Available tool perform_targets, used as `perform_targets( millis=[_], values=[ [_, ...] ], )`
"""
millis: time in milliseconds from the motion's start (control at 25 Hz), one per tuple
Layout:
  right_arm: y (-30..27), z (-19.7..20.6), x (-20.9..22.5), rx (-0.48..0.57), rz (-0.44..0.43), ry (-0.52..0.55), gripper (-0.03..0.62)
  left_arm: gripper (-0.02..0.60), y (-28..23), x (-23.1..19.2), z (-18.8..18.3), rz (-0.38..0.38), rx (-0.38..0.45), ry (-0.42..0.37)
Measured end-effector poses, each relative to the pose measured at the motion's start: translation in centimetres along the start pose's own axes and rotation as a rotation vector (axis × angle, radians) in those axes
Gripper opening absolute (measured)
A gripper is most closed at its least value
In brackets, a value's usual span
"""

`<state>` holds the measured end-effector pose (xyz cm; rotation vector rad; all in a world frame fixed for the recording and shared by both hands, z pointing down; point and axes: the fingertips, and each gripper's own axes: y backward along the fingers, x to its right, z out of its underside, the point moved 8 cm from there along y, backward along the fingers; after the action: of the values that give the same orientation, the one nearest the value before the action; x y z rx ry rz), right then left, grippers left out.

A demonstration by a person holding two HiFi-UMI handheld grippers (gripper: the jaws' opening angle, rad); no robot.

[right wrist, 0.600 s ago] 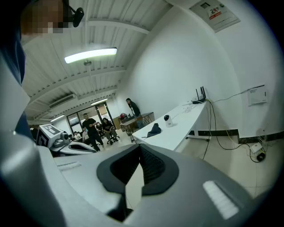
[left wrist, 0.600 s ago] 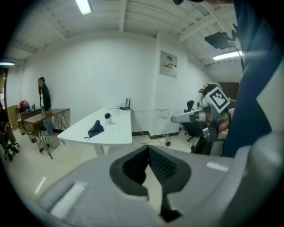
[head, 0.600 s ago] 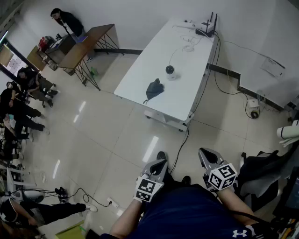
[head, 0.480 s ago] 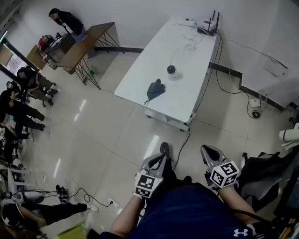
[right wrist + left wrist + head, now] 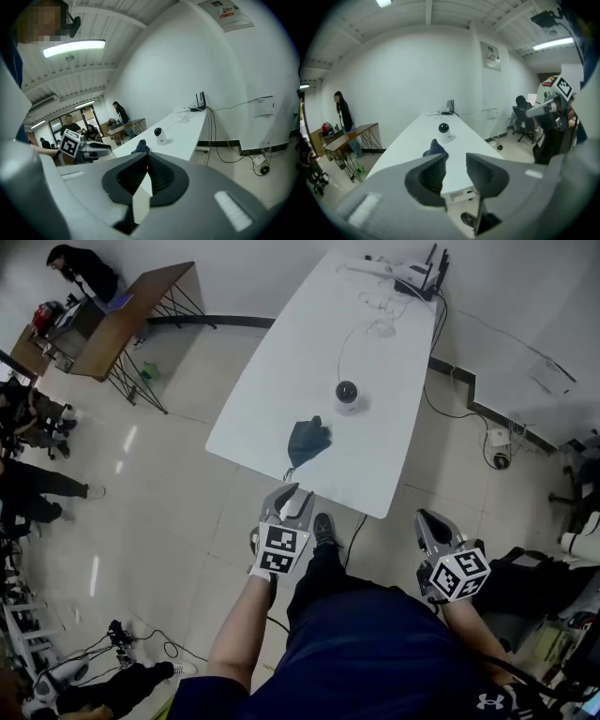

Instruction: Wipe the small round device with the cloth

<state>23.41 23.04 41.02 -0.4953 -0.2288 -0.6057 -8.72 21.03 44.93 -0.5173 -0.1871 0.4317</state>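
Table [image 5: 380,451] nearer now, left gripper [image 5: 292,494] fingers spread, right gripper [image 5: 430,519] fingers pressed together

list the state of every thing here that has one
left gripper, open, empty, not yet at the cloth
right gripper, shut, empty
cloth, crumpled on the table, untouched
small round device, upright, cabled, untouched
router, antennas up, at the table's far end

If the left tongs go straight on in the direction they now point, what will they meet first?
Probably the dark cloth lying on the white table; the left tongs aim at it, with the small round device beyond. Height is unclear, so the table edge might come first.
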Motion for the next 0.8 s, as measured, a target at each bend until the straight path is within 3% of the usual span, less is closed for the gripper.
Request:
perform_targets(
  millis=[120, 280, 560, 680, 800],
  values=[
    [-3.8, -2.4, -0.4, -0.010, 0.034, 0.008, 0.009, 0.140, -4.9, -3.6, 0.1, 0.037, -0.071, -0.098],
    [-8.0, -5.0, -1.1, -0.024, 0.046, 0.021, 0.009, 0.215, -11.2, -6.7, 0.6, 0.097, -0.175, -0.316],
    [-12.2, -6.3, -1.6, -0.064, 0.026, 0.020, 0.009, 0.255, -18.7, -7.3, 1.8, 0.291, -0.294, -0.669],
    [-13.8, -6.7, -1.1, -0.078, -0.002, 0.023, 0.009, 0.222, -20.2, -6.8, 2.4, 0.345, -0.313, -0.723],
    [-15.2, -7.2, -0.3, -0.089, -0.039, 0.040, 0.009, 0.167, -20.5, -7.0, 1.5, 0.347, -0.287, -0.639]
  ],
)
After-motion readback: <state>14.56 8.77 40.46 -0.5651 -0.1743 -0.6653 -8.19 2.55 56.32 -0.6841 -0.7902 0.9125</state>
